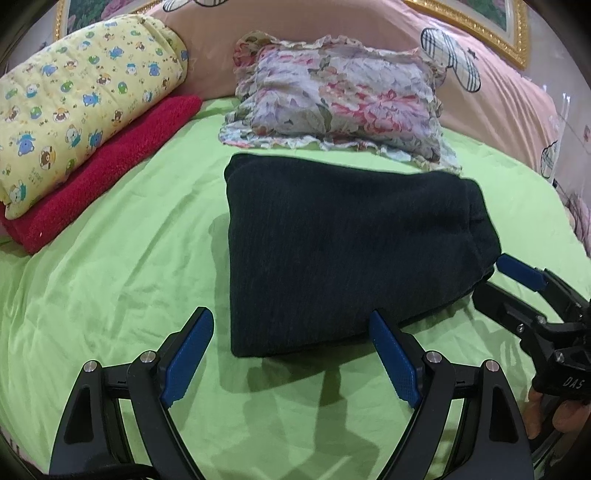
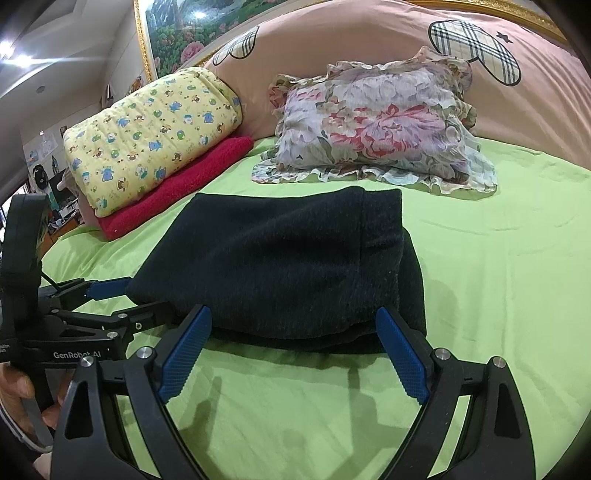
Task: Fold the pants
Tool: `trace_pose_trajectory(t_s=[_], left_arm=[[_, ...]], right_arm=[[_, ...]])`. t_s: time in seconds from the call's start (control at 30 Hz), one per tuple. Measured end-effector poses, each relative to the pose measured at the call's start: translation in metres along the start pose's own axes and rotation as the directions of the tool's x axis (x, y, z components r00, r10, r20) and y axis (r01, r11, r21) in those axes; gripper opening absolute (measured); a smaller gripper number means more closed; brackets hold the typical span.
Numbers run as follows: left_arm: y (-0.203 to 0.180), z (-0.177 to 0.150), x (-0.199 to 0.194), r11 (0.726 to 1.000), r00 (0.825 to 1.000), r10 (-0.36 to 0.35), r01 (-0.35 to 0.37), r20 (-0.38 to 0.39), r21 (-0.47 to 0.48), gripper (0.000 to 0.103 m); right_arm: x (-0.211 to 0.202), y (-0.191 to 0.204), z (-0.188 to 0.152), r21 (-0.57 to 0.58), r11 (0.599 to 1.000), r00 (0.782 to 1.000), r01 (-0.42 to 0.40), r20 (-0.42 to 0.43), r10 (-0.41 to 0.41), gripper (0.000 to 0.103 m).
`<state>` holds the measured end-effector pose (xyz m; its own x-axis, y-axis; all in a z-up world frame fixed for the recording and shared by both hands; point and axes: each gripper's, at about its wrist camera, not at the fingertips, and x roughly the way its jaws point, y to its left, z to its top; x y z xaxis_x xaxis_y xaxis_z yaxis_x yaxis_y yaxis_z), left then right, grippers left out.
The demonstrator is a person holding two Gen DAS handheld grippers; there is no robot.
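1. Dark folded pants lie in a compact bundle on a bed covered by a lime-green sheet, just in front of a ruffled floral pillow.
2. The left hand-held gripper hovers low at the bundle's near edge, its blue-padded fingers spread wide and gripping nothing; the right-side pad sits against the cloth's front edge, the left-side pad off to the side over bare sheet.
3. The right hand-held gripper is likewise spread wide and empty, its two blue pads bracketing the near hem of the pants in its own wrist view.
4. In the left wrist view, the right hand-held gripper enters from the right, one blue fingertip touching the bundle's right corner.
5. In the right wrist view, the left hand-held gripper reaches in from the left, a blue fingertip at the bundle's left edge.
6. To the left on the bed, a yellow quilt with cartoon bears rests on a folded red blanket.
7. A pink duvet with plaid motifs is heaped behind the pillow, below a gilt-framed painting.
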<state>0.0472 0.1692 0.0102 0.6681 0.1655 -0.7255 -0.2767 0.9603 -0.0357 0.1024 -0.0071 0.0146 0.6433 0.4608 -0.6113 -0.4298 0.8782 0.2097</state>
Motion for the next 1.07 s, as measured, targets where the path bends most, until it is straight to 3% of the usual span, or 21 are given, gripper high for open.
trace_pose_trajectory(t_s=[0.33,1.07], left_arm=[[0.006,0.017,0.003,1.0,1.0,0.013,-0.012,0.021,-0.014,0.087],[0.004,0.022,0.01,1.0,1.0,0.017,-0.018,-0.014,-0.017,0.087]], right_arm=[[-0.001,-0.003,0.008,-0.011,1.0,1.0,0.015,0.007,-0.015,0.091],[0.0,-0.016,0.012,0.025,0.999,0.999,0.04,-0.006,-0.04,0.091]])
